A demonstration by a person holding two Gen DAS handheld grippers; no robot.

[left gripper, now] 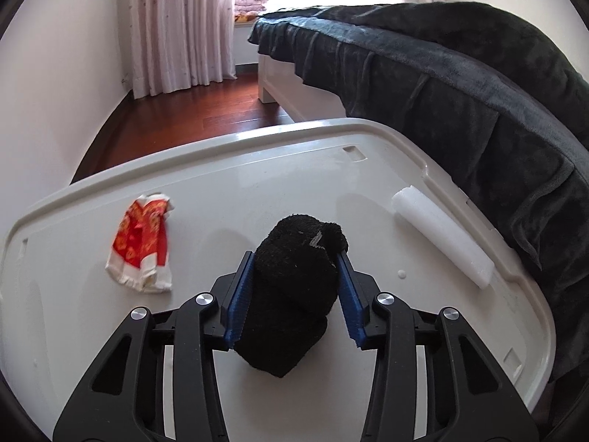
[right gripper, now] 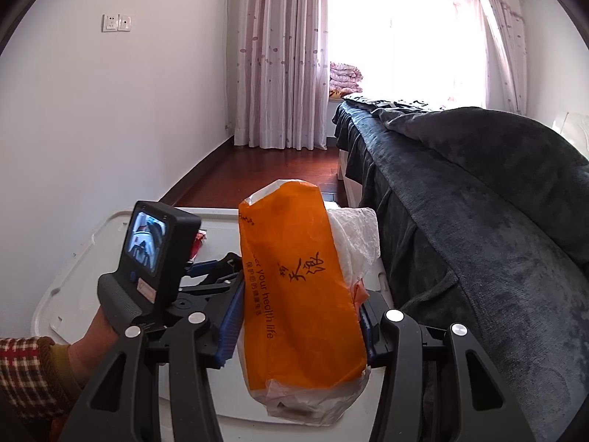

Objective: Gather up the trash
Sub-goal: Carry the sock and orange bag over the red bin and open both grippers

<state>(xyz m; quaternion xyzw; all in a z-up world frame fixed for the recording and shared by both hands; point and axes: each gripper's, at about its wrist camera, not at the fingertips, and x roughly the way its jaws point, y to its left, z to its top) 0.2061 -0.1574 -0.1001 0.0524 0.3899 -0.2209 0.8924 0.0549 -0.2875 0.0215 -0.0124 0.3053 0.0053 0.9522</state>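
My left gripper is shut on a bundled black sock that rests on the white plastic lid. A red and white crumpled wrapper lies to its left on the lid. A white foam tube lies at the lid's right edge. My right gripper is shut on an orange and white plastic bag, held upright above the lid. The left gripper's body and its screen show at the left in the right wrist view.
A bed with a dark blanket runs along the right, close to the lid. Dark wood floor lies beyond the lid, with curtains and a bright window at the back. A white wall is on the left.
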